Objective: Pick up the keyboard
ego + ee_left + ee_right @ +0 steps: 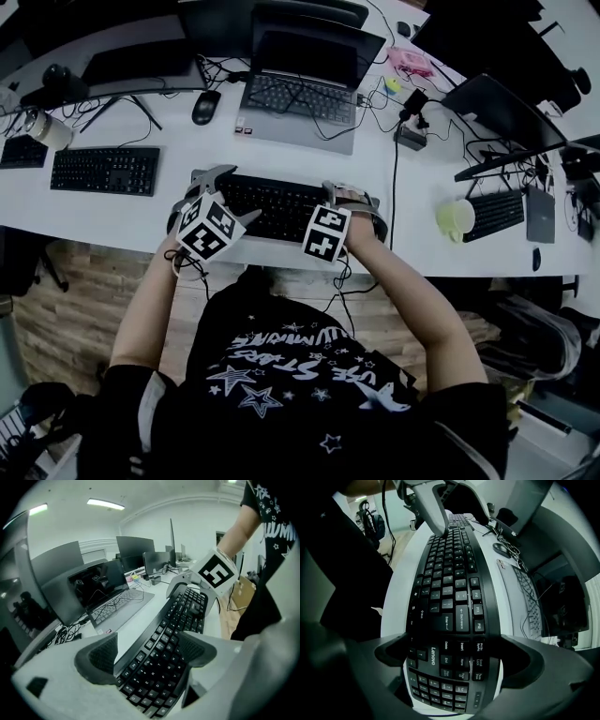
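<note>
While left gripper, right gripper clasp one keyboard, one laptop behind.

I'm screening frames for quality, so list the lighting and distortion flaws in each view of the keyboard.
Head view: even light, the keyboard fairly sharp, only mild bending. Left gripper view: fisheye bows the keyboard, ceiling lights glare at the top, corners go black. Right gripper view: strongest fisheye bulge on the keyboard, left side lost in darkness.
</note>
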`<move>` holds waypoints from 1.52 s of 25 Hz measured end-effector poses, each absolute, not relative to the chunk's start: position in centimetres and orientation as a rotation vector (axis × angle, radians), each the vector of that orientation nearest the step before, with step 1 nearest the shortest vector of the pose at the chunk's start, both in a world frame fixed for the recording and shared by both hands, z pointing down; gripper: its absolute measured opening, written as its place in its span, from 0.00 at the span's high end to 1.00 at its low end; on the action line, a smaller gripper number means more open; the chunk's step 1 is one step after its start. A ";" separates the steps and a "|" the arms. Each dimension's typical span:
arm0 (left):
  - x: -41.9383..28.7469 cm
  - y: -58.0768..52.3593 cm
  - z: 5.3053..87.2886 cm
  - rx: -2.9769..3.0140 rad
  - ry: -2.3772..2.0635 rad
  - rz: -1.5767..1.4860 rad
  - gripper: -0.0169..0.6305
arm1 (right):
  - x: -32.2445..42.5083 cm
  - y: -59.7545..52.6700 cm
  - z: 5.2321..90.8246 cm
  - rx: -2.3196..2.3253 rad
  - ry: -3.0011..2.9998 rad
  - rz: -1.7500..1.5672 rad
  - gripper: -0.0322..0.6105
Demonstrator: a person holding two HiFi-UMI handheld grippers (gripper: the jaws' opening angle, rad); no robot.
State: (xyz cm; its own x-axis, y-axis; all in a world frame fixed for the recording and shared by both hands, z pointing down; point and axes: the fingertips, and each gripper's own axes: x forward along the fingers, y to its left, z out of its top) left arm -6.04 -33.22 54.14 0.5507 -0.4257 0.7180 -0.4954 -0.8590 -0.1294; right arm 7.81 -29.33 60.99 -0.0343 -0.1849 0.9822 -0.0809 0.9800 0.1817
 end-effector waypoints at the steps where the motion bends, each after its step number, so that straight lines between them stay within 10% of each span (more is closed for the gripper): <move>1: -5.8 -33.1 54.0 2.699 -0.760 1.256 0.34 | 7.7 -29.3 60.7 0.225 -1.610 -0.113 0.06; 29: -3.3 -27.0 59.9 2.411 0.191 2.101 0.35 | 7.8 -26.5 57.9 0.553 -1.537 -0.609 0.06; 38: -3.1 -26.4 59.1 2.403 0.145 2.116 0.58 | 7.3 -25.7 57.3 0.659 -1.608 -0.787 0.06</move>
State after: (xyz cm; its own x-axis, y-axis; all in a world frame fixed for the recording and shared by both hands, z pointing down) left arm -3.14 -26.44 59.13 0.1249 0.0260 0.9918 0.1099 -0.9939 0.0122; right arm 7.31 -25.70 57.30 -0.1719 -0.7769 0.6056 0.0021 0.6145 0.7889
